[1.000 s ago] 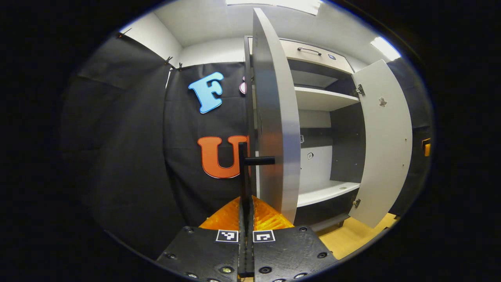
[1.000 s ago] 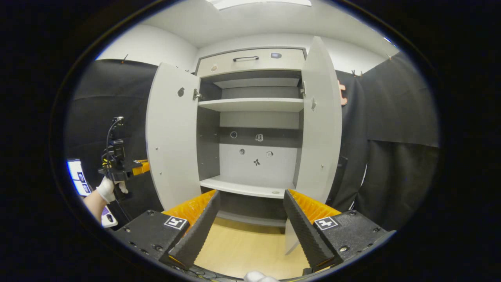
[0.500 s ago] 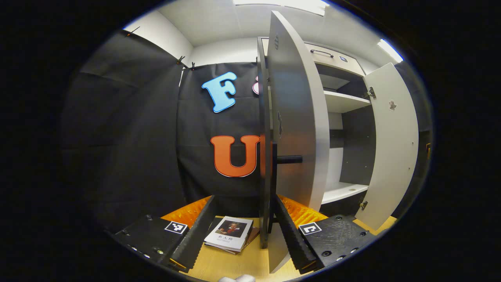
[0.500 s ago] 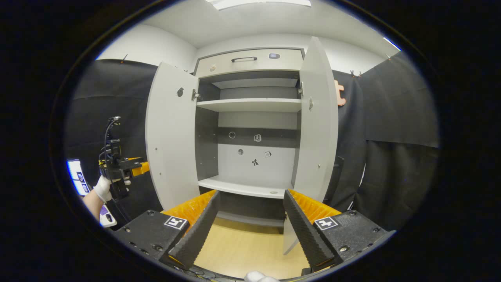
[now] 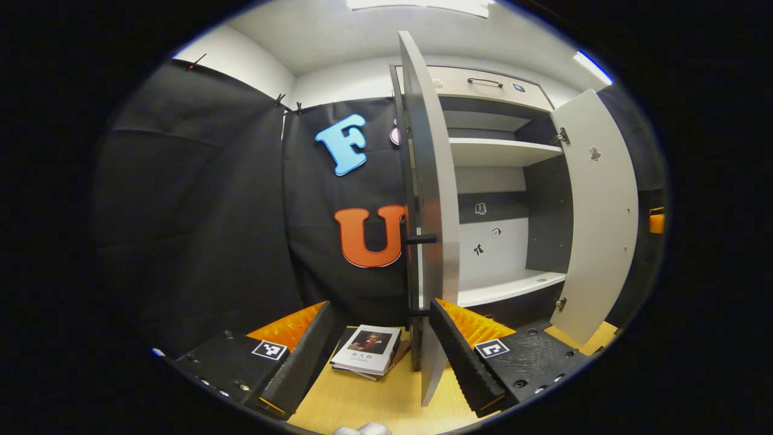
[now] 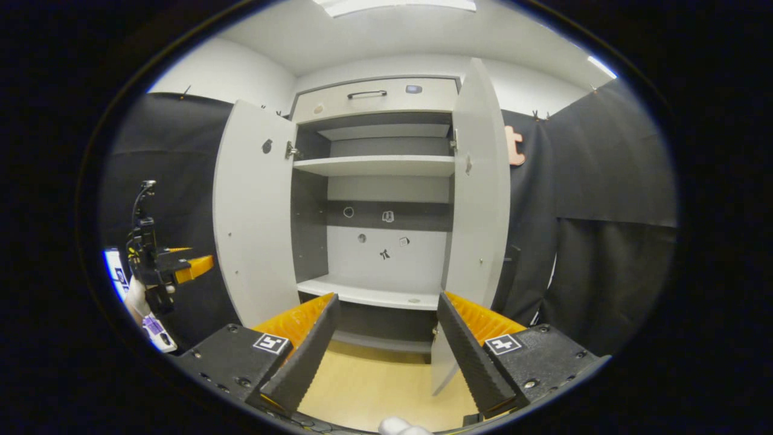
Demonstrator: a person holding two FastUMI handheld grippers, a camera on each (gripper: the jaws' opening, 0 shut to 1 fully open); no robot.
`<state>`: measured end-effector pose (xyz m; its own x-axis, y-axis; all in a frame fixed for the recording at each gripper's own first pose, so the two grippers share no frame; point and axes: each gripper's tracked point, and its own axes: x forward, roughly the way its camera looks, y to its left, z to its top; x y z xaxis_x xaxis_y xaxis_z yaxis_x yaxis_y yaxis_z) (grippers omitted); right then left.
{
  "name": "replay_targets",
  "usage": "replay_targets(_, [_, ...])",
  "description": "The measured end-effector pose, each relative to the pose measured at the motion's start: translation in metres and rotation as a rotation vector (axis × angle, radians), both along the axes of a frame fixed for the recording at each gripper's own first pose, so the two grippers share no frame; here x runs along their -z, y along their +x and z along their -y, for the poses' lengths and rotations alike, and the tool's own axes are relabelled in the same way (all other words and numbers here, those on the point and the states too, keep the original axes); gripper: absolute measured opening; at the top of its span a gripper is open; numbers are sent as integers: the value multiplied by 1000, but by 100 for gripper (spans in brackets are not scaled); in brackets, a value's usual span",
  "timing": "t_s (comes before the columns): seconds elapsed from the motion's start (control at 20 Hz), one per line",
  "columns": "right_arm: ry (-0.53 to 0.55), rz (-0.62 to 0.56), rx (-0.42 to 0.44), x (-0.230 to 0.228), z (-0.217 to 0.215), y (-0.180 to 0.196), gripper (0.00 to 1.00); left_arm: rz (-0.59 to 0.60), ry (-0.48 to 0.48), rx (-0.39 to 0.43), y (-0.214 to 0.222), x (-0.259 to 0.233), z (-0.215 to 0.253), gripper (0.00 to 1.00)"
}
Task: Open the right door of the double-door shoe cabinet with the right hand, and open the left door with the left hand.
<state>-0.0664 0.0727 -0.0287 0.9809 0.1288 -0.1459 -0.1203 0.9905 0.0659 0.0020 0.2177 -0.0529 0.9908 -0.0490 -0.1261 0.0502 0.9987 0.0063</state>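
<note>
Black cloth walls surround the shoe cabinet (image 6: 374,181). Left door (image 5: 430,205), frame centre, and right door (image 6: 477,187) stand swung out. My left gripper (image 5: 377,356) and right gripper (image 6: 386,347) gape empty; I withdraw straight, avoiding door edges.

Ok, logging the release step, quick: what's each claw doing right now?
Left claw: open, holding nothing, just off the left door.
Right claw: open, holding nothing.
</note>
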Motion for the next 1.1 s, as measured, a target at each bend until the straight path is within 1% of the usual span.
replay_targets(0.15, [4, 0, 12, -2, 7, 3, 100, -1, -16, -31, -22, -17, 7, 96])
replay_targets(0.25, [5, 0, 29, -3, 15, 6, 100, 20, -20, -49, -36, -36, 16, 96])
replay_targets(0.45, [-6, 11, 34, -8, 20, 12, 100, 59, 48, -74, -60, -72, 44, 96])
replay_targets(0.65, [-8, 18, 31, -6, 24, 12, 100, 87, 88, -29, -82, -90, 96, 96])
replay_targets(0.8, [-7, 24, 31, -7, 26, 11, 100, 95, 45, 25, -84, -91, 133, 96])
replay_targets(0.95, [-9, 28, 18, -8, 24, 8, 100, 95, 14, 35, -85, -90, 149, 96])
replay_targets(1.1, [-8, 37, 17, -9, 26, 4, 100, 97, 24, 26, -77, -87, 152, 96])
